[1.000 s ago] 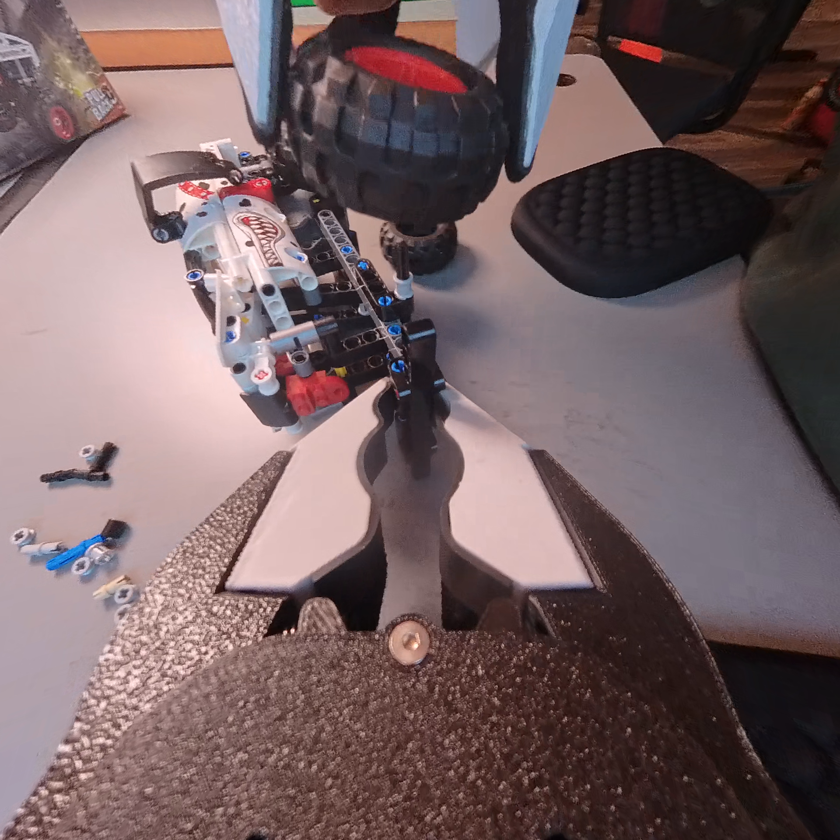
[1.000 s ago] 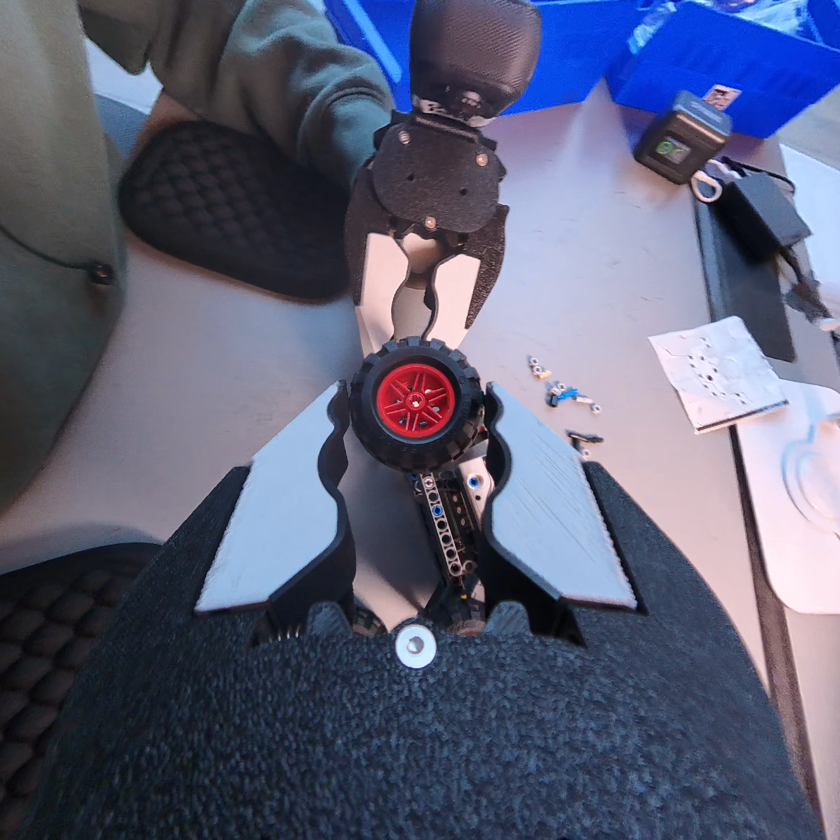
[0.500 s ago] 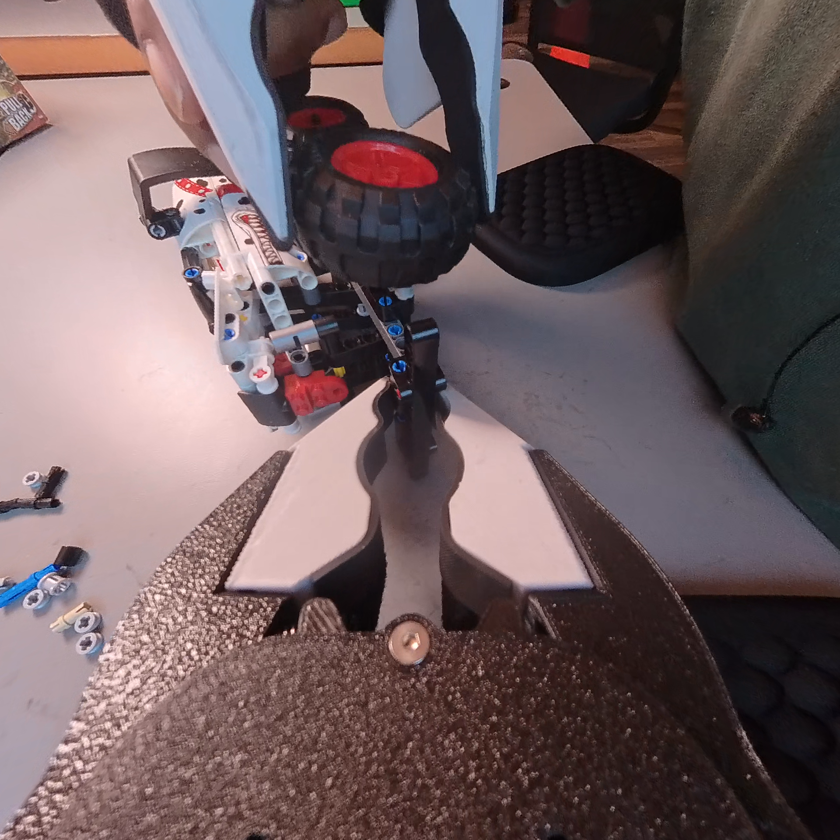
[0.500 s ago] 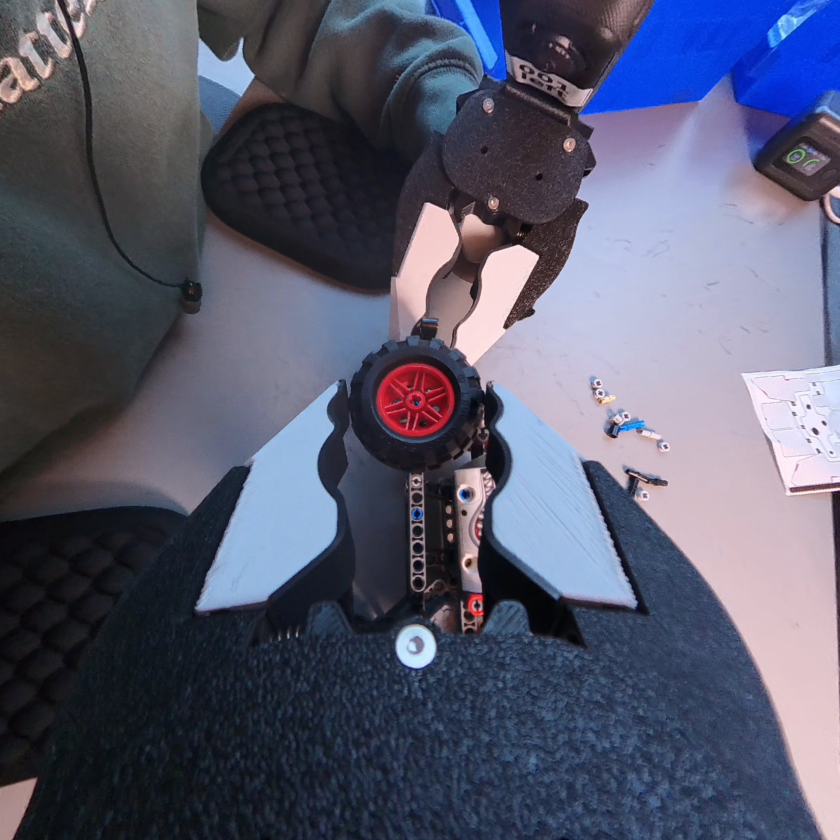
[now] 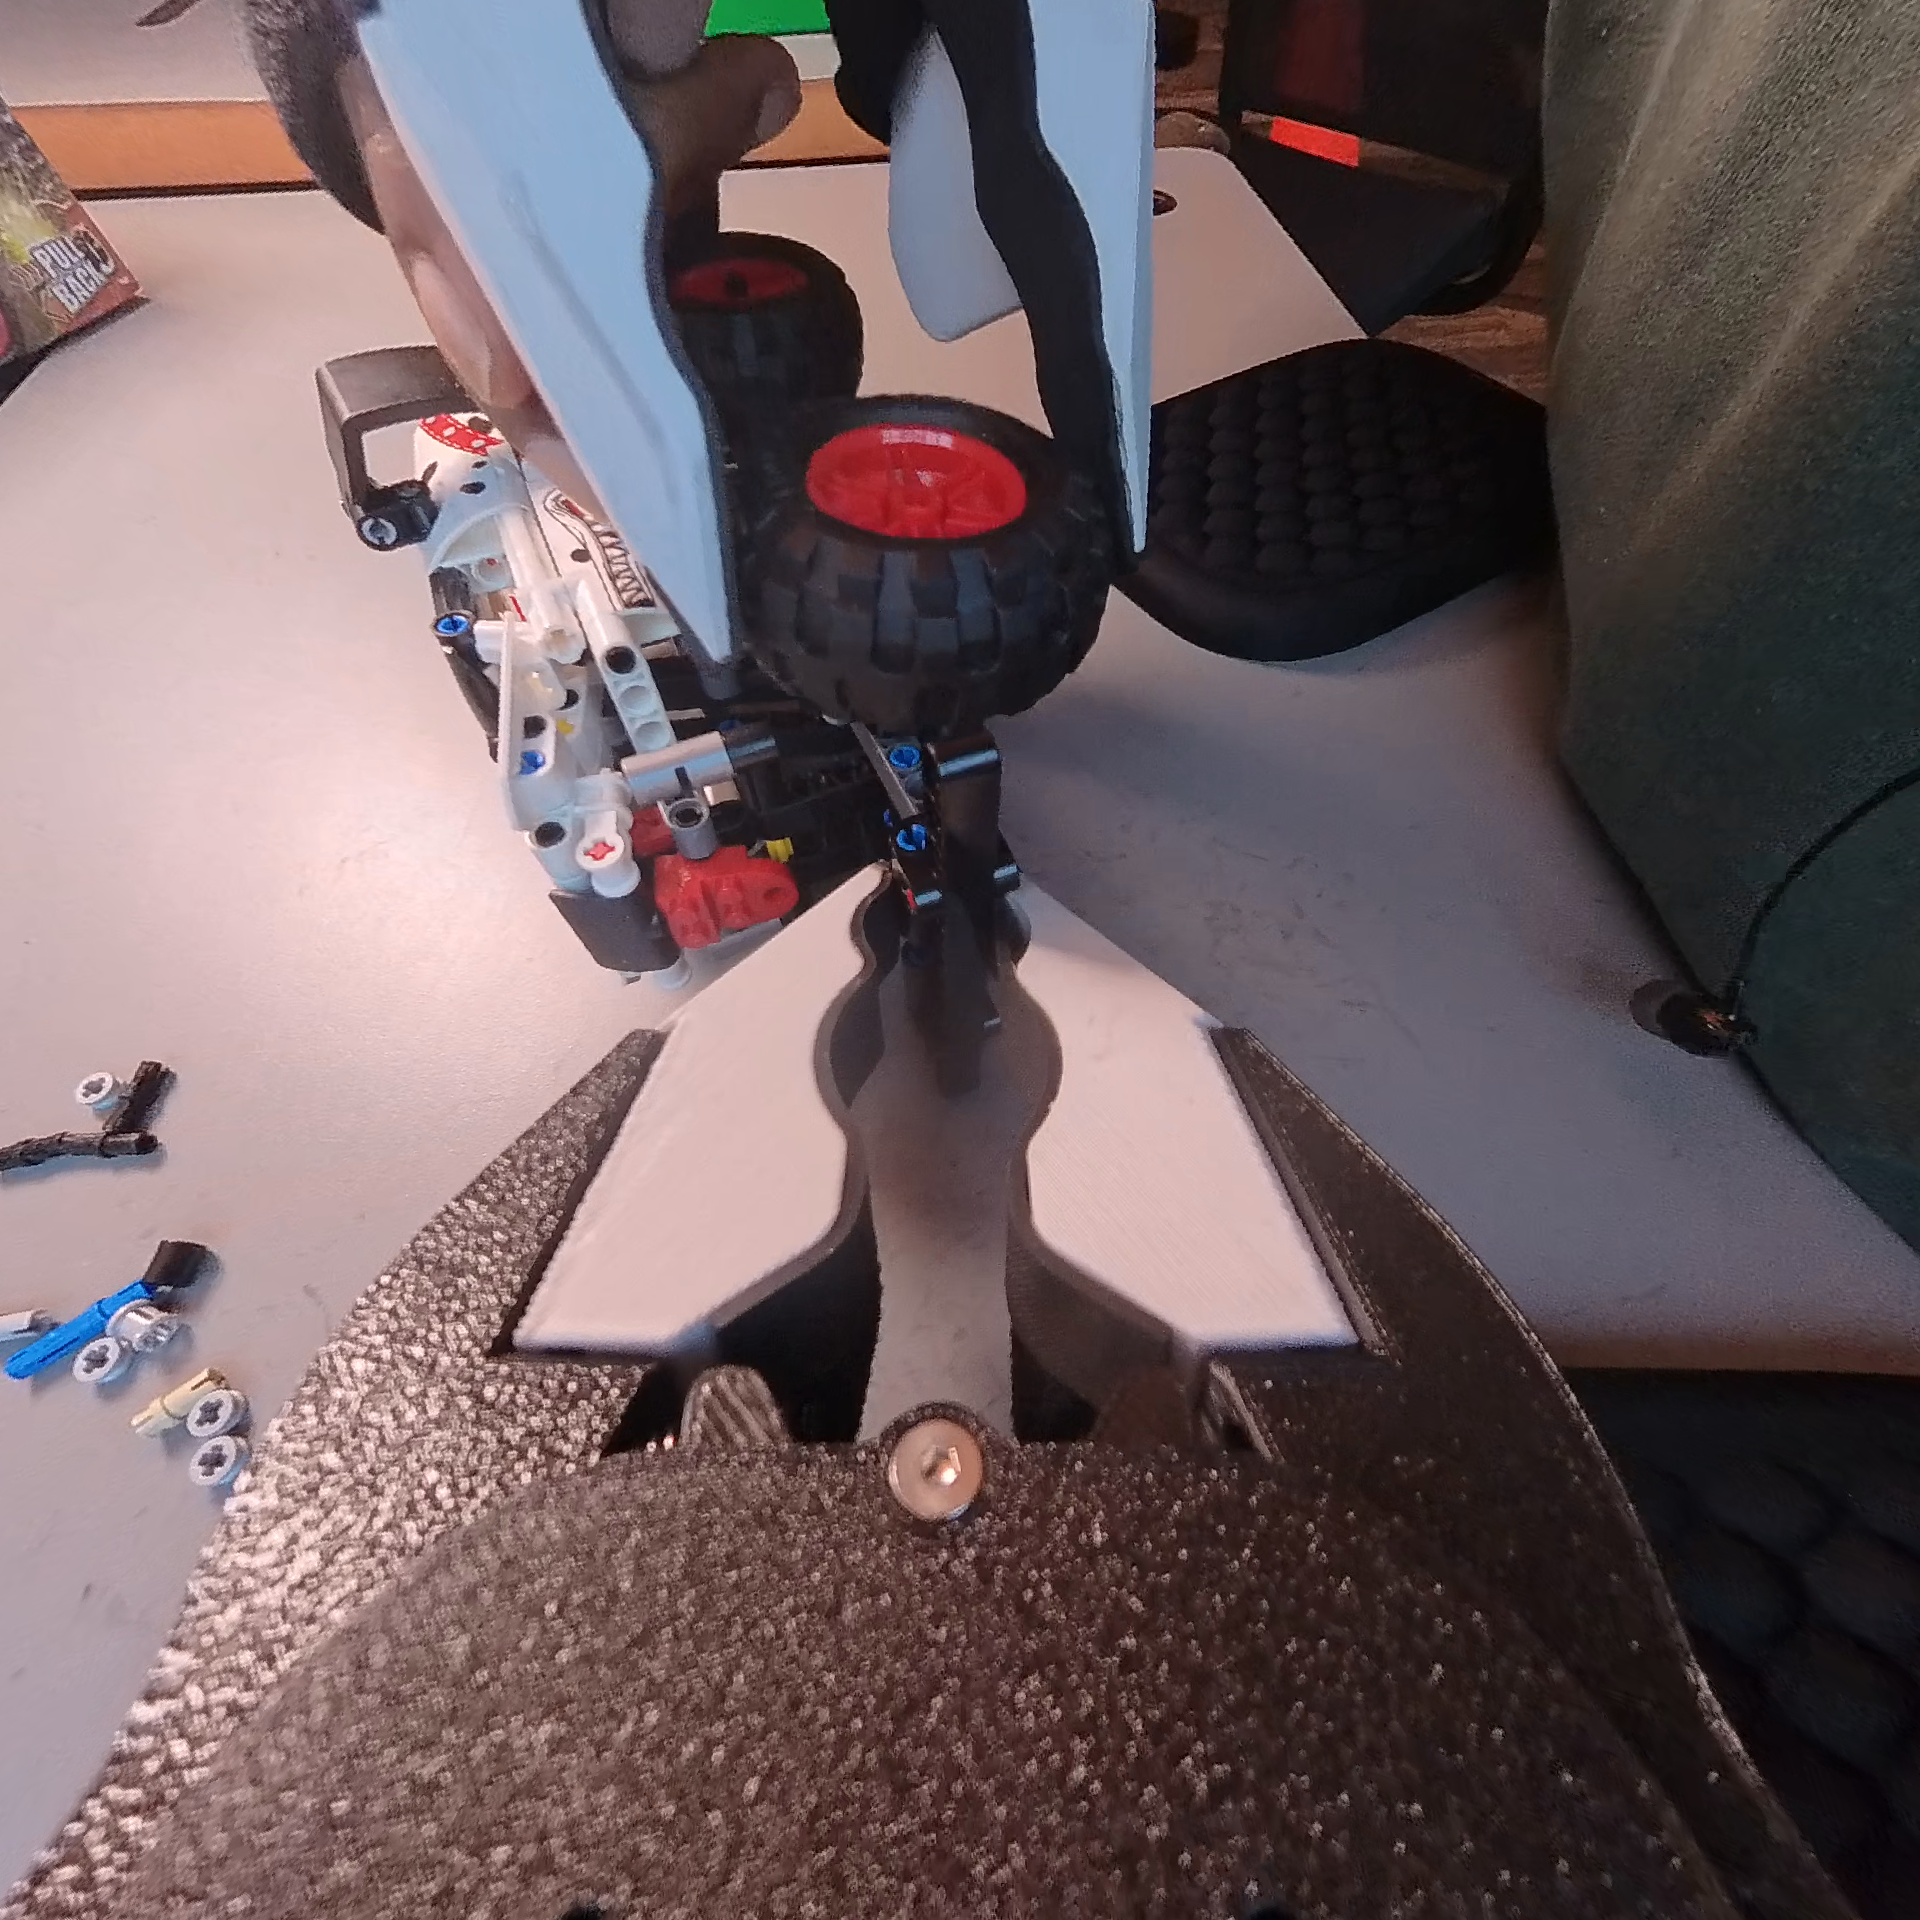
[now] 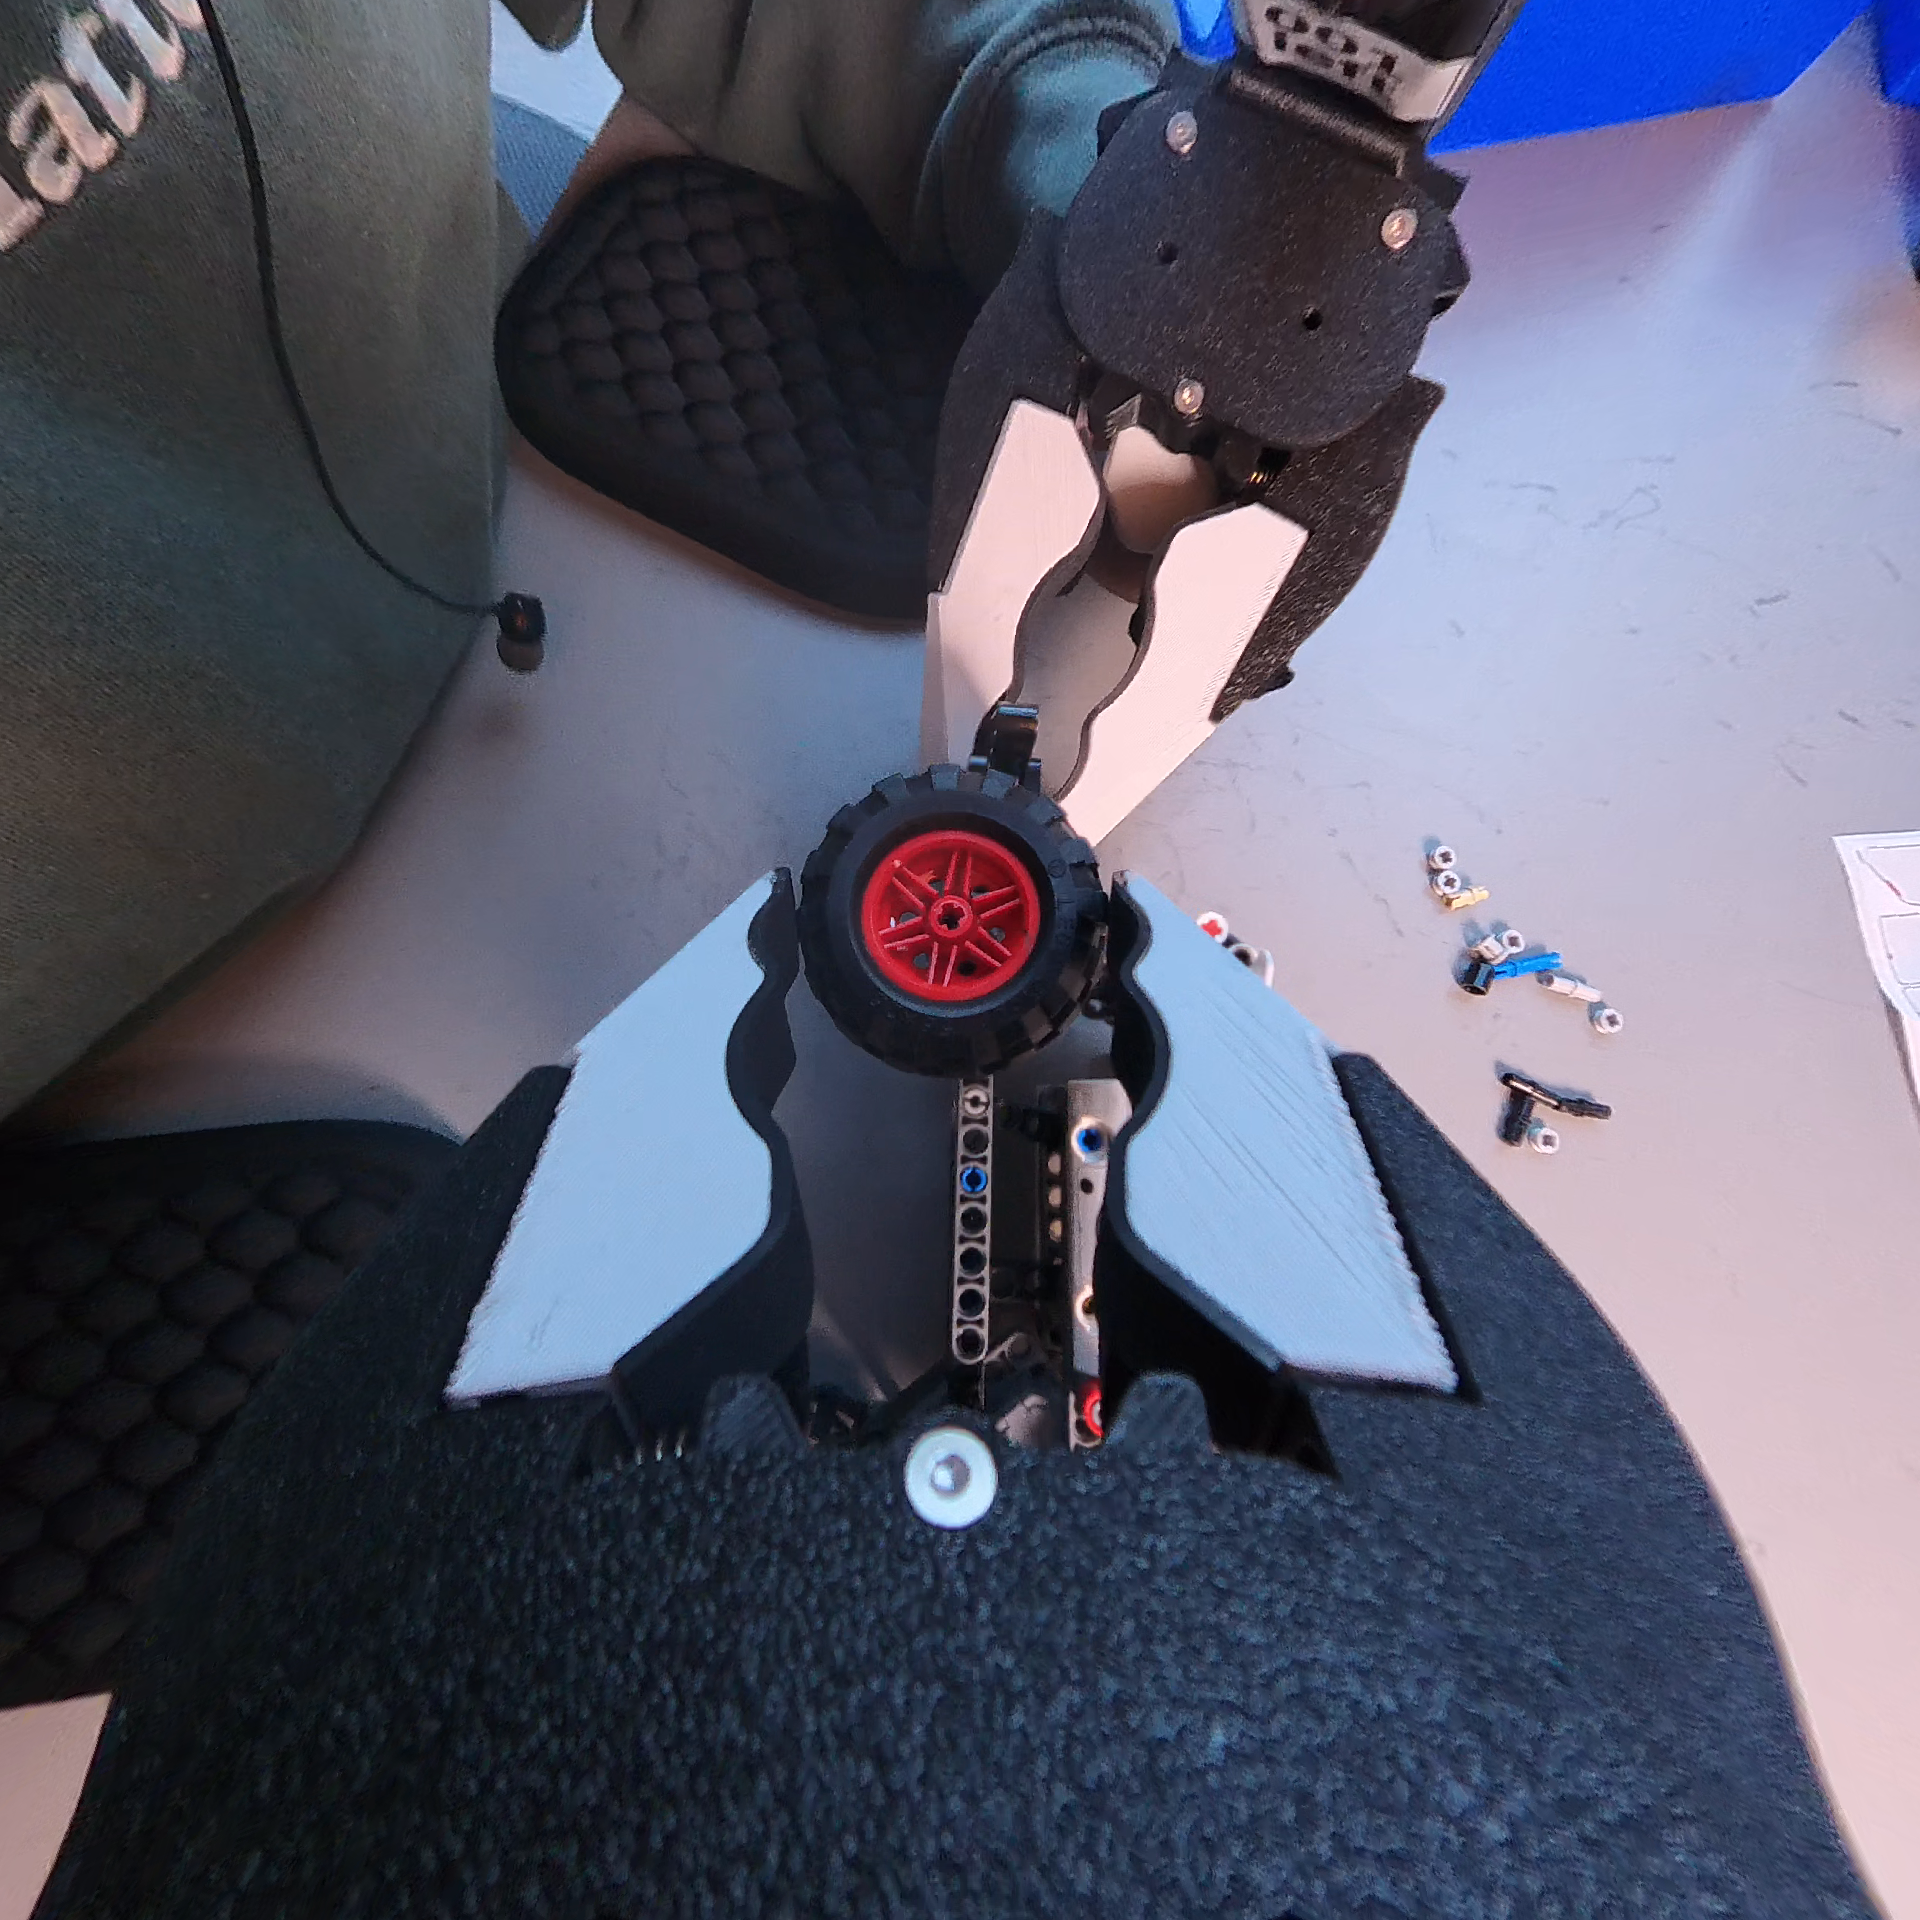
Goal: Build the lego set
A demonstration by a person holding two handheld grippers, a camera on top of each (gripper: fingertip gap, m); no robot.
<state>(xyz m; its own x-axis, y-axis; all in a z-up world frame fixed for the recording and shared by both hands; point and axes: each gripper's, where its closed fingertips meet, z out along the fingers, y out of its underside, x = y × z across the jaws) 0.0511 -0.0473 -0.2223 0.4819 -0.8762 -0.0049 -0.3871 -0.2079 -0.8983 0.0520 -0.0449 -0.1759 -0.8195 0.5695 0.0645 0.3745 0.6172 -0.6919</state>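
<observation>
A part-built lego vehicle (image 5: 582, 665) with a white body and black chassis lies on its side on the grey table (image 5: 1351, 935). One red-rimmed wheel (image 5: 758, 312) sits at its far end. My left gripper (image 5: 948, 904) is shut on a black part (image 5: 951, 831) at the vehicle's near end; it also shows in the right wrist view (image 6: 1018, 758). My right gripper (image 6: 951, 894) is shut on a black tyre with a red rim (image 6: 951, 925), coming down from above, fingers (image 5: 582, 312) either side. This wheel (image 5: 925, 582) sits against the chassis just beyond my left fingertips. The axle is hidden.
Several small loose pins and connectors (image 5: 125, 1330) lie on the table, also in the right wrist view (image 6: 1507, 966). A black mesh pad (image 5: 1330, 488) and a person's green sleeve (image 5: 1745, 520) are close by. A box (image 5: 52, 281), a paper sheet (image 6: 1891, 914) and blue bins (image 6: 1662, 62) lie further off. The grippers' ends are close to 5 cm from one another.
My right gripper has brought the wheel down and toward the near end of the vehicle, next to my left fingertips. My left gripper has kept its hold on the black part.
</observation>
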